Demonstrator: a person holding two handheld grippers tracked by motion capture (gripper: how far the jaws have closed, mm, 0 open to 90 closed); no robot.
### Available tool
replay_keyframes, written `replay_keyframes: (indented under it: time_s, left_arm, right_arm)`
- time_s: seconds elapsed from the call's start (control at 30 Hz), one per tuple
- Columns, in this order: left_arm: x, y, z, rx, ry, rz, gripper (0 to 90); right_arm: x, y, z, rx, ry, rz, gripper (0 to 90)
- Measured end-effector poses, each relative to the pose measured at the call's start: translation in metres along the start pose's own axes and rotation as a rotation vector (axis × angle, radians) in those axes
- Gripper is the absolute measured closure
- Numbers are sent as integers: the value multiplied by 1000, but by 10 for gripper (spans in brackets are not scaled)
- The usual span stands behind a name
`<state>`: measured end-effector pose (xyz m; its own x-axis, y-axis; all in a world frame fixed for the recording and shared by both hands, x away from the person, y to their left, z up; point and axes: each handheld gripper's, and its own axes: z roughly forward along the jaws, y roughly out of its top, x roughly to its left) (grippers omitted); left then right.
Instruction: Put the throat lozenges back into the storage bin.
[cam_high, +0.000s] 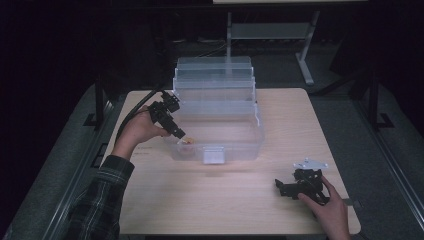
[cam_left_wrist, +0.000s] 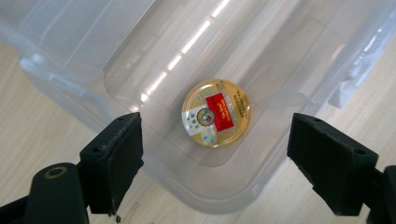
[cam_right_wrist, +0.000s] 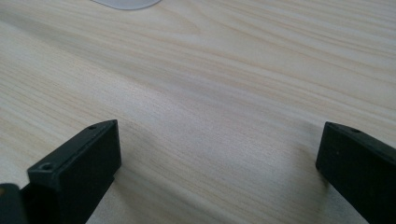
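A clear plastic storage box (cam_high: 252, 145) stands open on the wooden table (cam_high: 280, 125), its lid tilted up behind it. On the box floor, near its front left corner, lies a small round gold tin with a red label (cam_left_wrist: 216, 112), also seen as the tin (cam_high: 188, 141) from above. My left gripper (cam_high: 177, 132) hovers over that corner, open, its jaws wide apart above the tin (cam_left_wrist: 212, 154) and not touching it. My right gripper (cam_high: 281, 186) rests low over the table at the front right, open with bare wood between its jaws (cam_right_wrist: 217, 163).
The box lid (cam_high: 215, 75) rises at the back of the table. A latch tab (cam_high: 214, 155) hangs from the box's front wall. Beyond the table stands a metal desk frame (cam_high: 305, 50) in a dark room.
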<state>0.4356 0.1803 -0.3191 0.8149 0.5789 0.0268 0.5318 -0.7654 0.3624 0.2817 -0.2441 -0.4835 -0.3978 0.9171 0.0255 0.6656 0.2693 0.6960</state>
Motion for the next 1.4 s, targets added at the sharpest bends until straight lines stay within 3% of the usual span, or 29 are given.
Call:
replay_keyframes:
  time_s: [0.37, 0.83, 1.4]
  left_arm:
    - [-6, -17, -14, -60, 15, -3, 176]
    - [-7, -46, -14, -124, 30, -50, 119]
    - [-17, -78, -18, -203, 41, -87, 114]
  right_arm:
    - [0, 0, 0, 0, 1, 0, 0]
    - [0, 0, 0, 0, 1, 0, 0]
    - [0, 0, 0, 0, 1, 1, 0]
